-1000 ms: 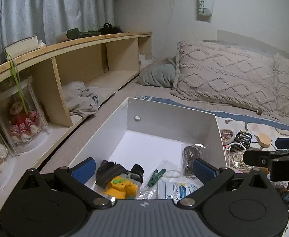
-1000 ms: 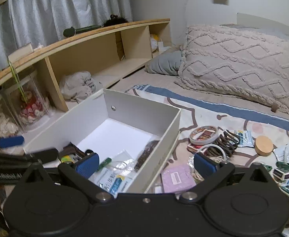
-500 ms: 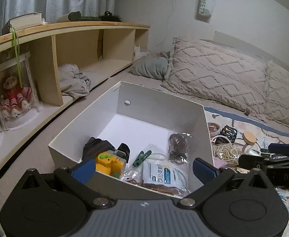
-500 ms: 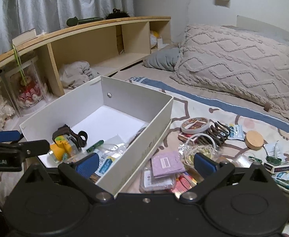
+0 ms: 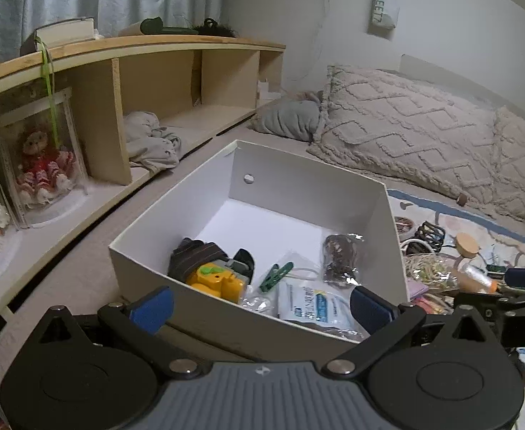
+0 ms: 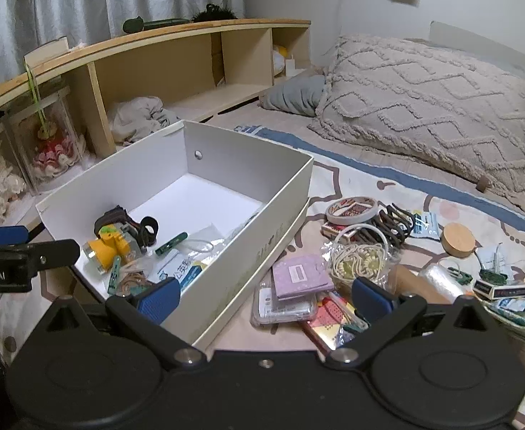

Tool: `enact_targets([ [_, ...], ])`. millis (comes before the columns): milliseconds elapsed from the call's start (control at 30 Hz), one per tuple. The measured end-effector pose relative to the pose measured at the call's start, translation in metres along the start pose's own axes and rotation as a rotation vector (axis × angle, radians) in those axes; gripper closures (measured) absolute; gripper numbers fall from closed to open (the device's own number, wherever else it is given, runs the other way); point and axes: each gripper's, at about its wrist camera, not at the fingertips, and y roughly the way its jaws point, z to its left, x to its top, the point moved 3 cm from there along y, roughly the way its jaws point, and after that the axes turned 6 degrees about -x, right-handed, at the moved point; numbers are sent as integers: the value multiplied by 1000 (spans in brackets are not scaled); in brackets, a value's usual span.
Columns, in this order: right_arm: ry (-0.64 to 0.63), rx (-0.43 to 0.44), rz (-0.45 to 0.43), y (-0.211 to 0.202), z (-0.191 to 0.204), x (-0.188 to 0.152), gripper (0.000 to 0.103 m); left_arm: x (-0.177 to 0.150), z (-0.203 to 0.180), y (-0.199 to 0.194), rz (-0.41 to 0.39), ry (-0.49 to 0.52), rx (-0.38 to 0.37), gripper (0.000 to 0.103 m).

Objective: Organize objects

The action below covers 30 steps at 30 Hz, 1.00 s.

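Observation:
A white open box (image 5: 309,182) (image 6: 248,150) sits on the bed. It holds a yellow headlamp (image 5: 215,279) (image 6: 108,243), a green clothespin (image 5: 276,272), a white packet (image 5: 312,306) and a bag of dark hair ties (image 5: 341,256). Loose items lie right of the box: a purple card (image 6: 298,272), a phone case (image 6: 284,304), a bead bag (image 6: 355,261), a tape roll (image 6: 352,209), dark hair ties (image 6: 395,222) and a wooden lid (image 6: 459,238). My left gripper (image 5: 258,306) is open and empty before the box's near wall. My right gripper (image 6: 266,295) is open and empty over the box's right corner and the loose pile.
A wooden shelf unit (image 5: 162,71) runs along the left with doll cases (image 5: 40,165) and folded cloth (image 5: 151,139). Knit pillows (image 6: 434,107) and a grey cushion (image 6: 294,95) lie at the back. Small packets (image 6: 502,286) lie at the far right.
Both grippers have drawn back and risen from the box. The left one was over the box's contents and now sits before its near wall. Both stayed open and empty.

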Motion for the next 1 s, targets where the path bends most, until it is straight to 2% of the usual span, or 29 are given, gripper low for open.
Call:
enact_targets([
  [433, 5, -23, 18, -3, 0, -6, 0, -8, -6, -5, 13, 42, -33, 0],
  [1000, 8, -18, 21, -4, 0, -9, 0, -10, -12, -3, 19, 55, -38, 0],
])
